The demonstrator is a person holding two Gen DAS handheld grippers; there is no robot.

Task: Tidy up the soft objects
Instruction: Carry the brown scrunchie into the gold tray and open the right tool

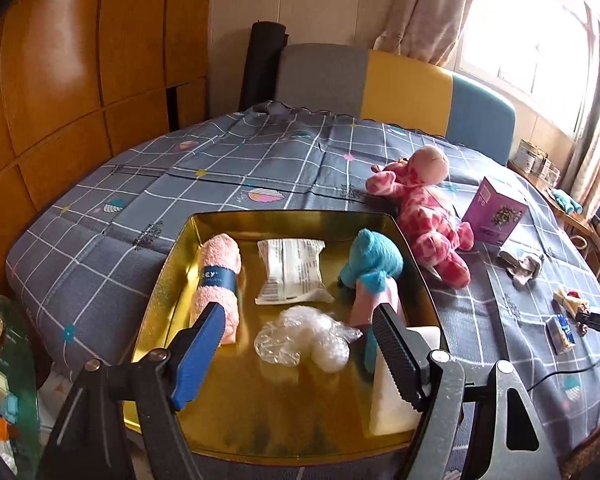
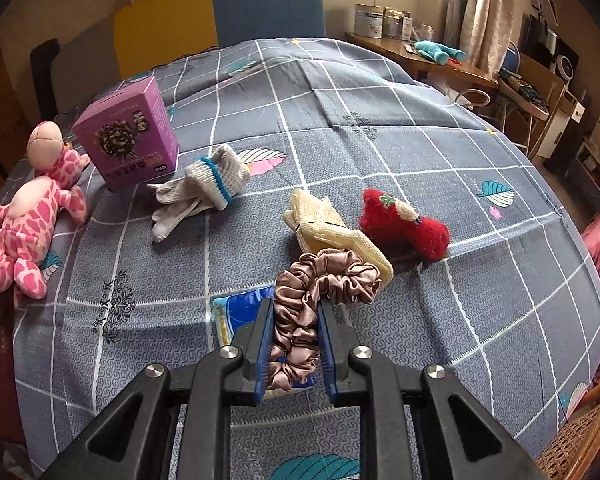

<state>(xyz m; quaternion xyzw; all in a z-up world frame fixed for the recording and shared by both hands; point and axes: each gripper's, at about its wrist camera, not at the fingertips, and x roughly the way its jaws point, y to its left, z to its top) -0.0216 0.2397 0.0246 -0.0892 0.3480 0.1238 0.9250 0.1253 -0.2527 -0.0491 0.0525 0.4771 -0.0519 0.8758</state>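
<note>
The right gripper (image 2: pixel 294 312) pinches a scrunchie (image 2: pixel 320 284). The left gripper (image 1: pixel 300 332) hangs open, empty, over the tray (image 1: pixel 220 420).

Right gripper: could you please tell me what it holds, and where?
The right gripper is shut on the dusty-pink satin scrunchie, pinching one end of its gathered loop.

Left claw (image 1: pixel 296 342) gaping empty, right claw (image 2: pixel 294 342) pinched tight, both tilted downward

Glossy gold metal tray (image 1: pixel 168 280), satin scrunchie (image 2: pixel 320 280)
</note>
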